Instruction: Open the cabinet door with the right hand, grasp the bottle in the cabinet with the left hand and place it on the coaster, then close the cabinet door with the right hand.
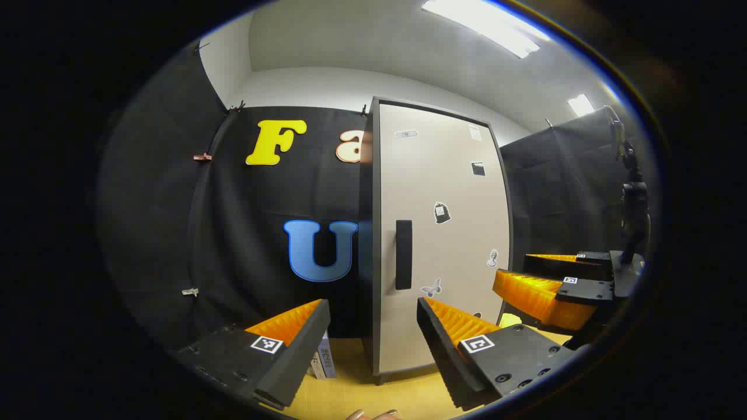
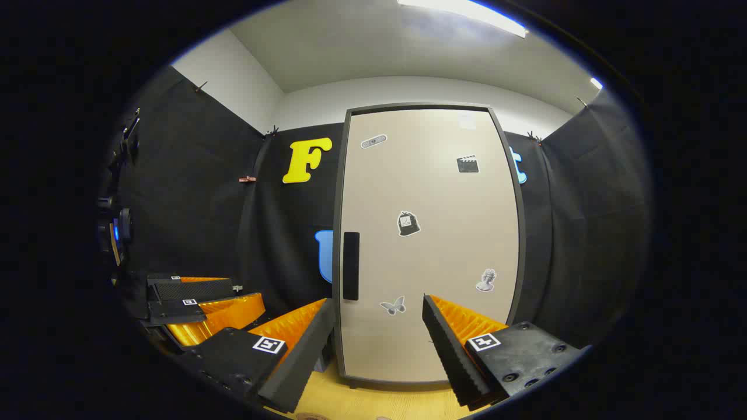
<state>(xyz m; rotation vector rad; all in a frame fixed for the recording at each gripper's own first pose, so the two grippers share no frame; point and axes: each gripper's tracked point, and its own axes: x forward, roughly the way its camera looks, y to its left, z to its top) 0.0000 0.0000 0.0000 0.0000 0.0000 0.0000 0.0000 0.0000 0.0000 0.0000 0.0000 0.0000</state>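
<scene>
Cabinet door [image 2: 429,245] is closed, black handle [image 2: 351,265] on its left edge, ahead of and just left of the right gripper [image 2: 378,332], whose jaws are spread wide, holding nothing. Left gripper [image 1: 373,332] also gapes empty, facing the handle [image 1: 403,254] (other gripper at its right). Yellow tabletop [image 2: 373,396] lies bare below the door.

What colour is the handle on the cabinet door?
Black. The handle stands out against the beige door, best in the left gripper view.
</scene>
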